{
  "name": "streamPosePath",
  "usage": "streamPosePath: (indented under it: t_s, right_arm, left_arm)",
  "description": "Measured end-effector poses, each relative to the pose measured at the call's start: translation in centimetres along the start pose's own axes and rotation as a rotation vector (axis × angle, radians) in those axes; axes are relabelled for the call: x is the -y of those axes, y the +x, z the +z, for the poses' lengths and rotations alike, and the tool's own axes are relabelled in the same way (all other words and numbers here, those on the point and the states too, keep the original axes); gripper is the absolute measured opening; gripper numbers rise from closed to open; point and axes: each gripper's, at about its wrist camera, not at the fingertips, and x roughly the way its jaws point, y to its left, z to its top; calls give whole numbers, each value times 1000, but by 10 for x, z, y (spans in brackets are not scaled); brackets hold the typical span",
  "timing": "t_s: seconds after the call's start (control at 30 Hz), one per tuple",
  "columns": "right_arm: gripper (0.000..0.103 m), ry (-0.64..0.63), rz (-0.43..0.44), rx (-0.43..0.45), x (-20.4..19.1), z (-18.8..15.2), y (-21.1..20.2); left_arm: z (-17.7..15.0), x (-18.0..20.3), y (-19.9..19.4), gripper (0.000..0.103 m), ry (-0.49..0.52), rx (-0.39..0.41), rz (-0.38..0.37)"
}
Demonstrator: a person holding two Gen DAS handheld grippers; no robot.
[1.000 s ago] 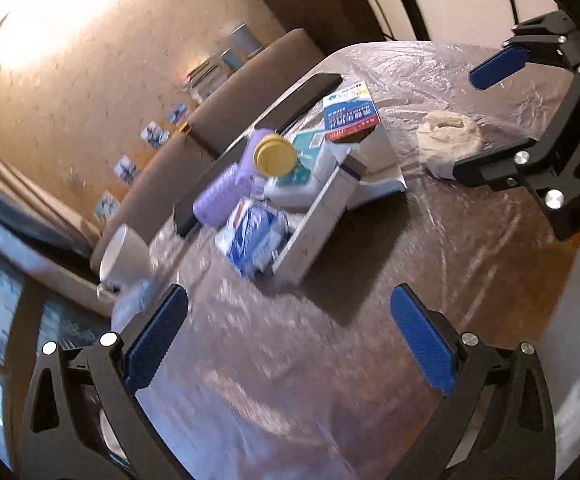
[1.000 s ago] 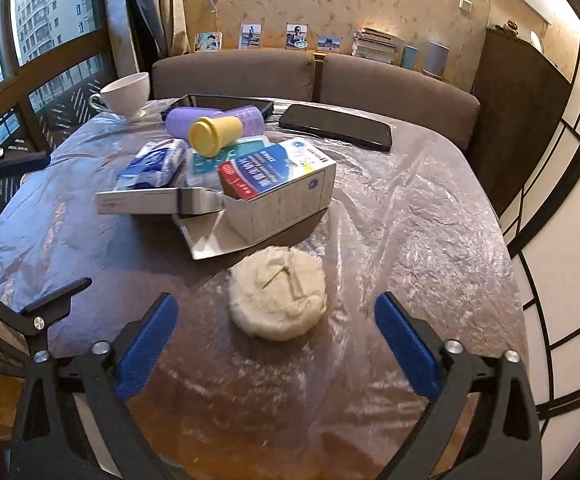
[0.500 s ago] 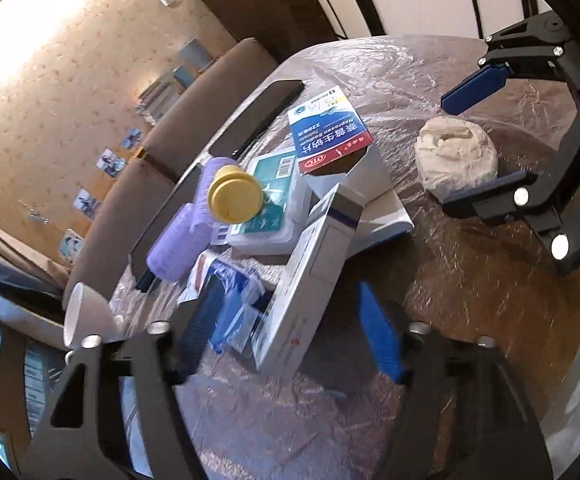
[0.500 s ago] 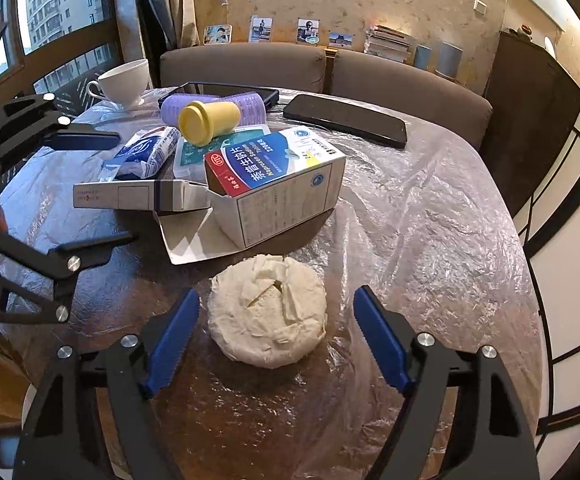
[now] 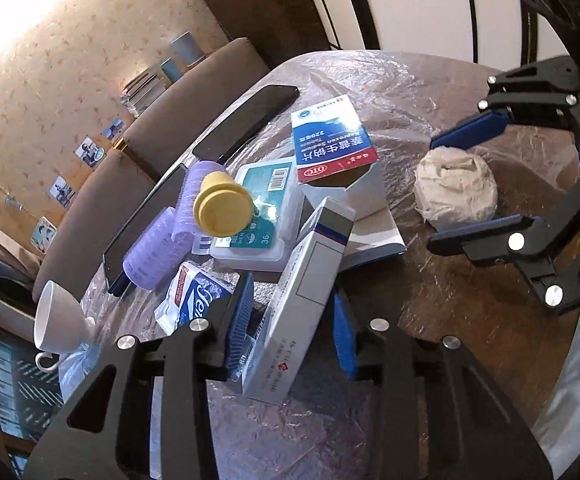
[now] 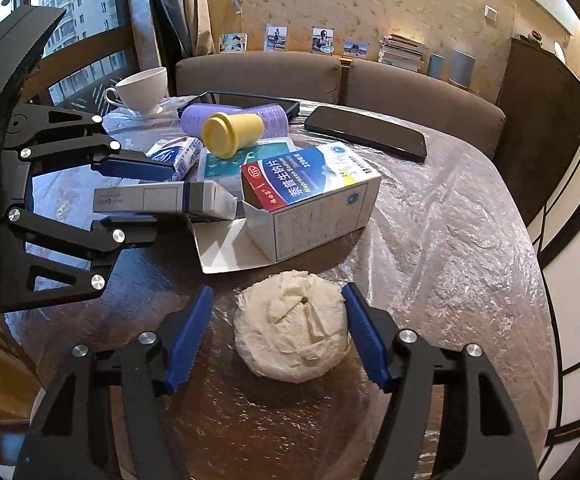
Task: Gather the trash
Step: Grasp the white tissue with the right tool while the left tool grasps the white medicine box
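Observation:
A long white carton [image 5: 297, 304] lies between the fingers of my left gripper [image 5: 291, 330]; the jaws straddle it with small gaps, open. It shows in the right wrist view too [image 6: 162, 200]. A crumpled white tissue wad [image 6: 291, 332] lies on the table between the pads of my right gripper [image 6: 278, 338], which is open around it, not touching. The wad also shows in the left wrist view [image 5: 455, 190], with the right gripper [image 5: 463, 188] around it.
A blue-and-white medicine box [image 6: 313, 196] with an open flap, a yellow-capped purple bottle [image 6: 234, 130], a tissue pack [image 6: 176, 152], a teal packet [image 5: 260, 212], a white cup [image 6: 142, 90], a tablet [image 6: 250, 104] and a phone [image 6: 365, 132] crowd the plastic-covered round table [image 6: 449, 260]. Sofa behind.
My left gripper moved forward onto the long white carton and narrowed around it. My right gripper moved forward and narrowed around the tissue wad.

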Motion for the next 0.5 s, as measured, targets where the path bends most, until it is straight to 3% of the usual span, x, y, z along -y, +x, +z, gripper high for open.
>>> streamPosePath:
  t_s: [0.07, 0.23, 0.5]
  right_arm:
    - [62, -2, -8, -3, 0, -1, 1]
    - [51, -4, -13, -16, 0, -3, 2]
    - [50, 67, 43, -22, 11, -2, -5]
  left_arm:
    - [0, -1, -1, 33, -13, 2, -7]
    - [-3, -3, -4, 32, -40, 1, -19]
    - [-4, -13, -21, 25, -128, 20, -53]
